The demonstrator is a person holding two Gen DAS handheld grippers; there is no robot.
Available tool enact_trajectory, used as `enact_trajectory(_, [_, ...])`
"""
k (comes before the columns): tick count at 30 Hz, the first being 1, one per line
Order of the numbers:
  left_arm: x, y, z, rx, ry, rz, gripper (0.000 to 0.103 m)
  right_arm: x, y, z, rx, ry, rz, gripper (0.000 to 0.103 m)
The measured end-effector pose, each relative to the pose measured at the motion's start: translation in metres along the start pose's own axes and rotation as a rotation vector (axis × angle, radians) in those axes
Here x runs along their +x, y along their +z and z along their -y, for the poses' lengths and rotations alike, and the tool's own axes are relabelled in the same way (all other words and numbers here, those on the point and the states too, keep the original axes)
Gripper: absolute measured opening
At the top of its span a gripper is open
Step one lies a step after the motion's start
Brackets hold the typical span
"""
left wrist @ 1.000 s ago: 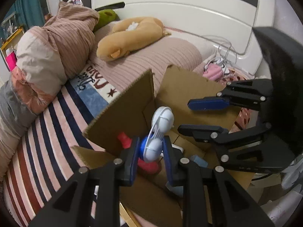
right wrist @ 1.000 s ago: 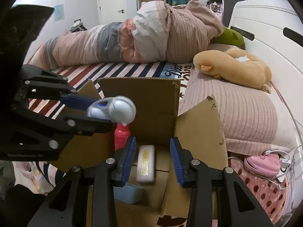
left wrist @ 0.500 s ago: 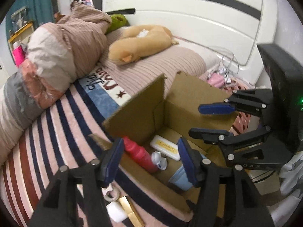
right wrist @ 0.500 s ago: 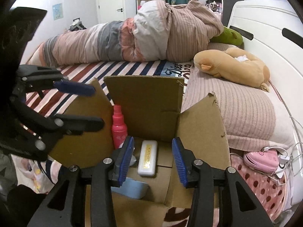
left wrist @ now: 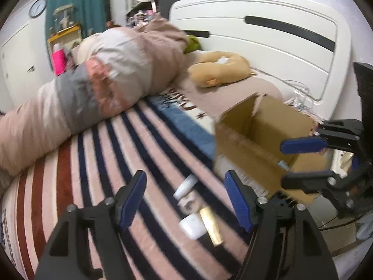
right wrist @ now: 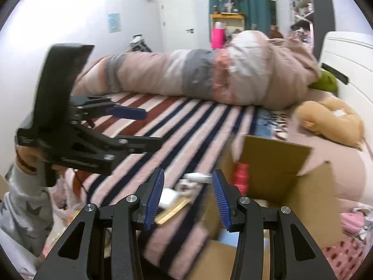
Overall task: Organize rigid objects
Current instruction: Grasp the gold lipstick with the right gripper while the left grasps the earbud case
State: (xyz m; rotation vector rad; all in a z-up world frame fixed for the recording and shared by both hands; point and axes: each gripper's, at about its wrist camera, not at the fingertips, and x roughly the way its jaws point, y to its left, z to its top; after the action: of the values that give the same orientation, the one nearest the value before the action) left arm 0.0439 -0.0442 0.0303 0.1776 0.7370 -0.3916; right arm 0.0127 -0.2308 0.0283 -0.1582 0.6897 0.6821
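An open cardboard box (left wrist: 263,126) stands on the striped bed, also in the right wrist view (right wrist: 275,163), with a red bottle (right wrist: 241,175) inside. Small loose items lie on the blanket beside it: a white tube (left wrist: 185,186), a white jar (left wrist: 192,225) and a gold stick (left wrist: 211,225). My left gripper (left wrist: 186,198) is open and empty, hovering above these items. My right gripper (right wrist: 186,198) is open and empty near the box's left side; it also shows in the left wrist view (left wrist: 303,161).
A rolled duvet (left wrist: 105,86) lies along the far side of the striped blanket (left wrist: 105,163). A tan plush toy (left wrist: 221,72) rests by the white headboard (left wrist: 279,39). Pink items and cables (right wrist: 352,219) lie right of the box.
My left gripper let go of the white and blue object into the box, opened, and swung left over the loose items. My right gripper also shifted left, away from the box interior.
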Motion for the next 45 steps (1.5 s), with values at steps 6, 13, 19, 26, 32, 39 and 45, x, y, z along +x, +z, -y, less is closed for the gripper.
enact_trajectory(6, [0.014,-0.052,-0.037,-0.036,0.026,-0.015,0.067,0.054,-0.014,-0.053,-0.042,0.064,-0.113,0.039])
enact_trajectory(13, [0.058,-0.1,-0.054,-0.072,-0.064,-0.071,0.067,0.134,-0.051,-0.053,0.019,-0.034,-0.297,0.039])
enact_trajectory(19, [0.097,-0.12,-0.047,-0.104,-0.153,-0.118,0.067,0.182,-0.079,-0.031,0.062,-0.127,-0.4,0.04])
enact_trajectory(26, [0.122,-0.125,-0.03,-0.136,-0.267,-0.136,0.067,0.175,-0.086,-0.027,0.018,-0.177,-0.392,0.026])
enact_trajectory(32, [0.133,-0.117,-0.017,-0.118,-0.271,-0.128,0.067,0.163,-0.093,-0.021,-0.038,-0.259,-0.4,0.015])
enact_trajectory(39, [0.141,-0.115,-0.003,-0.087,-0.231,-0.126,0.066,0.159,-0.098,-0.013,0.016,-0.245,-0.403,0.015])
enact_trajectory(45, [0.141,-0.118,-0.006,-0.096,-0.204,-0.097,0.054,0.168,-0.098,-0.014,0.011,-0.259,-0.367,0.014])
